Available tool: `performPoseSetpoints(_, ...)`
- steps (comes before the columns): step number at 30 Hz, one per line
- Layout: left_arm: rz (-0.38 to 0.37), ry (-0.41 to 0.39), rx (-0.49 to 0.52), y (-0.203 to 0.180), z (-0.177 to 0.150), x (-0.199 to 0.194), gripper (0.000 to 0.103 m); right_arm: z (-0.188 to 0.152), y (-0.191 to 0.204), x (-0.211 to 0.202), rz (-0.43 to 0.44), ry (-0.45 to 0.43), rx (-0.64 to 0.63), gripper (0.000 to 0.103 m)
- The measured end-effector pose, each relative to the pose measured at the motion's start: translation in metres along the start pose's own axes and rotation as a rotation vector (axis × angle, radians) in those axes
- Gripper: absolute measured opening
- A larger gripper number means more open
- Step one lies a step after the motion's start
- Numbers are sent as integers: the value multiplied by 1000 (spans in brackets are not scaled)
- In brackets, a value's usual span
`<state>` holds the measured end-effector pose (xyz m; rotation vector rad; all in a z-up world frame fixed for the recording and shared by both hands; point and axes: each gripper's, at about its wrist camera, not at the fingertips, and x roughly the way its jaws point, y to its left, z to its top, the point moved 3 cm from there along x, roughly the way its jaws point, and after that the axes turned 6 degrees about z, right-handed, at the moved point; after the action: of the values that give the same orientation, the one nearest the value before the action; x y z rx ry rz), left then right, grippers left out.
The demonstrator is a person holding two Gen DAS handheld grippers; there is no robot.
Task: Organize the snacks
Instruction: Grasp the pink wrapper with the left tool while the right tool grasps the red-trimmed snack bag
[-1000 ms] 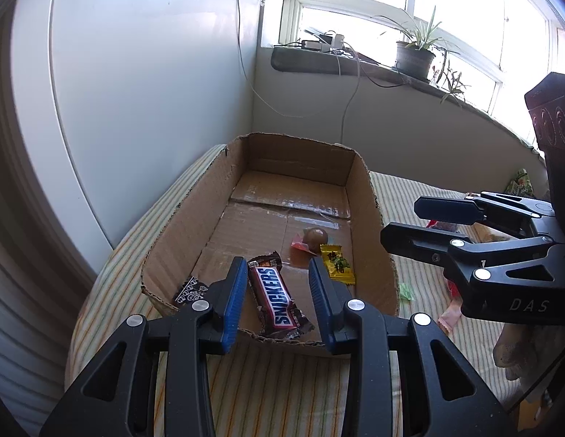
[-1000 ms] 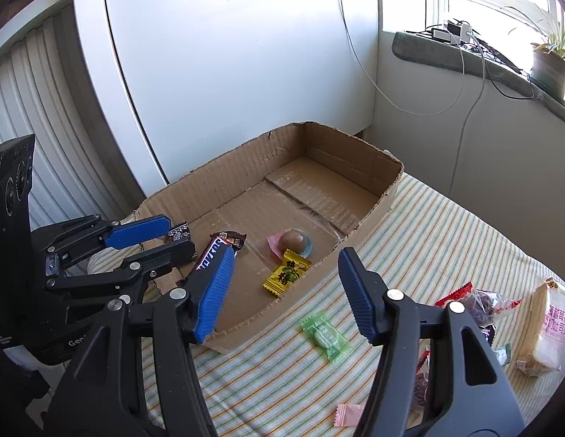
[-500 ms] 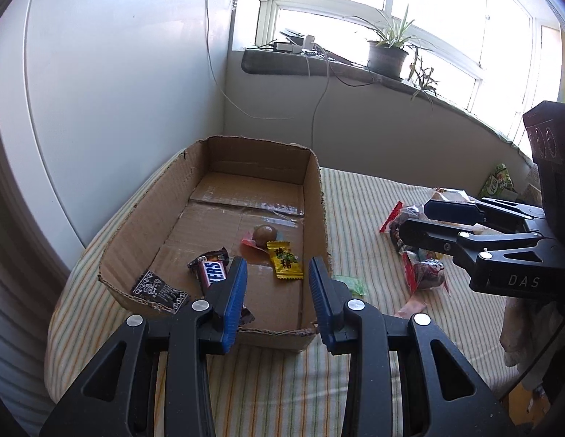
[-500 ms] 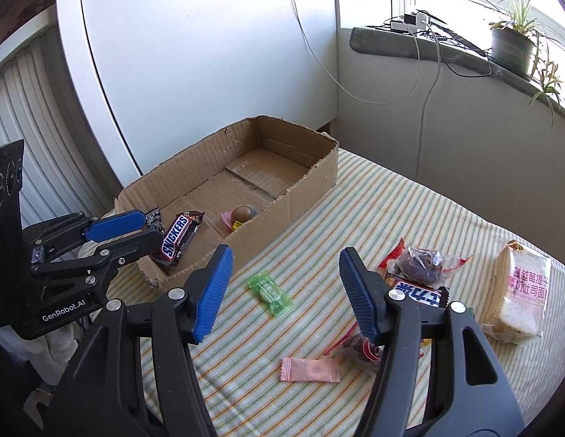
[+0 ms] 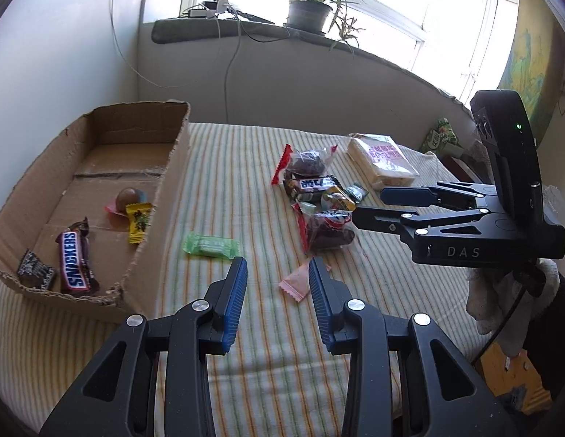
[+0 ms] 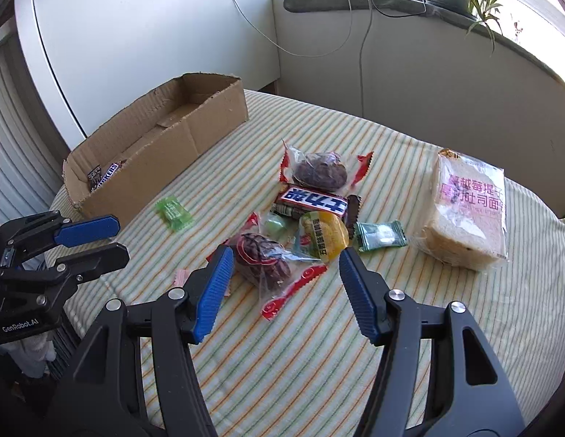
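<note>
The left gripper (image 5: 277, 276) is held low and level, its two blue-padded fingers (image 5: 234, 298) parted with nothing between them. The right gripper (image 6: 284, 273) points forward and slightly downward, its jaws spread wider and likewise gripping nothing. In the left wrist view the right gripper (image 5: 369, 205) reaches in from the right side, fingers apart.

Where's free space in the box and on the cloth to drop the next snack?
The cardboard box: its far half is bare, past the round chocolate. The near end is crowded by the Snickers. On the striped cloth, the strip between the box and the snack pile is free except for the green candy.
</note>
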<state>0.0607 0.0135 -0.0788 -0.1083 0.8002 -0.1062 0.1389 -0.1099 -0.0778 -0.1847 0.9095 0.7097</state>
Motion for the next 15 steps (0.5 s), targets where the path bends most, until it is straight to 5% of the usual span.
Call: performPoseSetpoints(15, -77, 111, 52, -20, -1, 52, 34, 14, 14, 31, 141, 41, -75, 63)
